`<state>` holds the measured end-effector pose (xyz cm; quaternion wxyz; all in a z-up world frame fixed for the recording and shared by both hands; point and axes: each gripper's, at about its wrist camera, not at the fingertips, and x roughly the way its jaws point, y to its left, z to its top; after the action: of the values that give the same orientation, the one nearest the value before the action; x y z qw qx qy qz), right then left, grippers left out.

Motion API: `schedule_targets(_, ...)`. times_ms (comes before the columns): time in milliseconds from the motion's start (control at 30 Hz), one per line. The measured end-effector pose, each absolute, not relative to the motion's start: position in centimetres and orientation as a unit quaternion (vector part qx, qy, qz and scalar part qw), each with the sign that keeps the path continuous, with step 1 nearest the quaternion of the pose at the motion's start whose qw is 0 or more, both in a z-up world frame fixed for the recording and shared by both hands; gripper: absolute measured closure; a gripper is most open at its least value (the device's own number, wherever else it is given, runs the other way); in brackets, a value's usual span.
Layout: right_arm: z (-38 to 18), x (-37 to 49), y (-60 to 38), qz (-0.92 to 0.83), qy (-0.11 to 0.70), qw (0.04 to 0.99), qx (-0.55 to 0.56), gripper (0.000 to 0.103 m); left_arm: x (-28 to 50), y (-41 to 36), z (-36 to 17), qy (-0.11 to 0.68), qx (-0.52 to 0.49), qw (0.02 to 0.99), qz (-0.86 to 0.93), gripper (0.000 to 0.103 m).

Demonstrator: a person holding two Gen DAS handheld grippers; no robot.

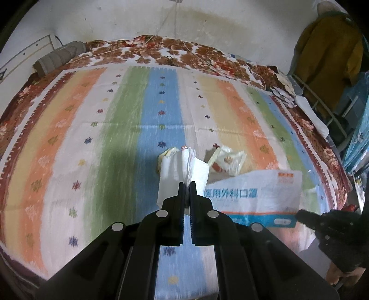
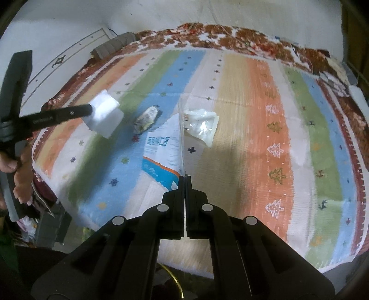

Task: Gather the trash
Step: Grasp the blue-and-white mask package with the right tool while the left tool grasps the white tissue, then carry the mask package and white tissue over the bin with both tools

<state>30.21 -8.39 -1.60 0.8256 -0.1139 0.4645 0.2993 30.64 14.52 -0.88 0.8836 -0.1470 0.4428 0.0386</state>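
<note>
Both pieces of trash are gripped and held above the bed, so the step in hand looks like the carry-off. The left hand-held gripper (image 1: 186, 184) is clamped on a white tissue (image 1: 182, 170), which hangs from its tips clear of the cloth. The right hand-held gripper (image 2: 185, 178) is clamped on the near edge of a blue-and-white bag (image 2: 165, 150) printed with characters, which stands up from its tips, seen edge-on in the right wrist view. Two pieces lie on the cloth just beyond the bag: a clear wrapper (image 2: 201, 125) on the white and yellow stripes, and a small crumpled wad (image 2: 146, 120) on the blue stripe to its left. The next move, I judge, calls for taking both loads to a bin, none of which shows here, so where they go cannot be told; the bag is limp and broad and may swing or drag across the wrapper. The surface is a bed (image 1: 143, 49) with a brown floral blanket, overlaid by a striped cloth (image 1: 76, 129) in orange, green, blue and white. A stained white wall (image 1: 129, 20) stands at the far side, a yellow garment (image 1: 327, 50) hangs at the far right, and a grey roll (image 1: 57, 57) lies at the far left
</note>
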Motion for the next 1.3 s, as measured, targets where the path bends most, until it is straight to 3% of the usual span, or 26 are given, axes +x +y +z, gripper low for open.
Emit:
schedule_targets(533,2.6,21.7,-10.5,0.323,0.405,0.847,-0.116,0.103,24.6,11.7,2.1,0.429,-0.163,0.888,0.033,0.1)
schedule_targets(1300,2.8,12.5,-15.2,0.351,0.378,0.85,-0.103,0.103,14.3,6.6,4.3,0.384,-0.181,0.905,-0.02,0.1)
